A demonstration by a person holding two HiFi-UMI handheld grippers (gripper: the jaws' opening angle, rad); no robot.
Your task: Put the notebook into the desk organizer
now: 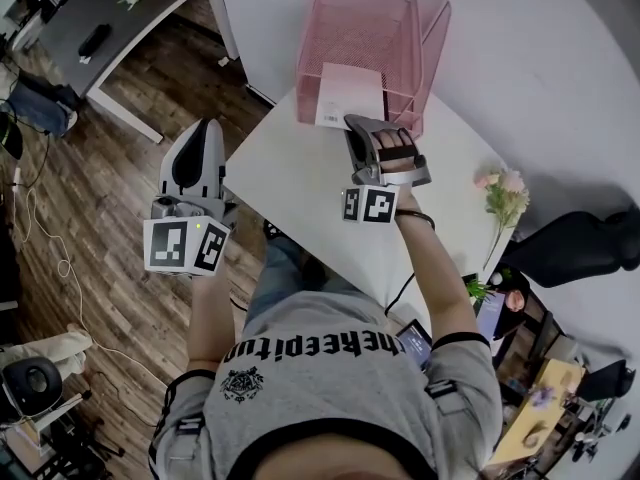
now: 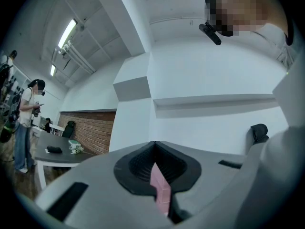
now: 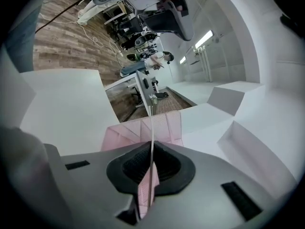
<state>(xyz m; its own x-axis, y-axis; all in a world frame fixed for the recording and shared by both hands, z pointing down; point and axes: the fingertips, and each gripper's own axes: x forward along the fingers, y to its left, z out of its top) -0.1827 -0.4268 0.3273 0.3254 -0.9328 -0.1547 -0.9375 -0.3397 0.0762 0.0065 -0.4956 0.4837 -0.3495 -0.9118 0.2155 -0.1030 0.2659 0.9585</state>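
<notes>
Floorboards (image 1: 90, 188) fill the left of the head view, and we see a dark desk (image 1: 125, 13) standing on them at the top corner. Next comes the left gripper (image 1: 205, 133), held over the floor just off the edge of the white table (image 1: 290, 173), with its marker cube (image 1: 185, 246) toward us. In the left gripper view we find its jaws closed tip to tip against a plain white wall. A thin pink sliver shows in the slit behind the tips, and we cannot tell what it is. Toward the middle, the notebook (image 1: 350, 90) stands edge-up at the near side of the pink mesh desk organizer (image 1: 425, 28), which sits on the table by the wall. We cannot tell whether the notebook's far end is already within the mesh walls. The right gripper (image 1: 358, 126) is clamped on the notebook's near edge. In the right gripper view we see the pages as a thin pale line rising from between the pressed jaws, with pink mesh beyond. At the far right, a sprig of pink flowers (image 1: 505, 193) lies on the table.
</notes>
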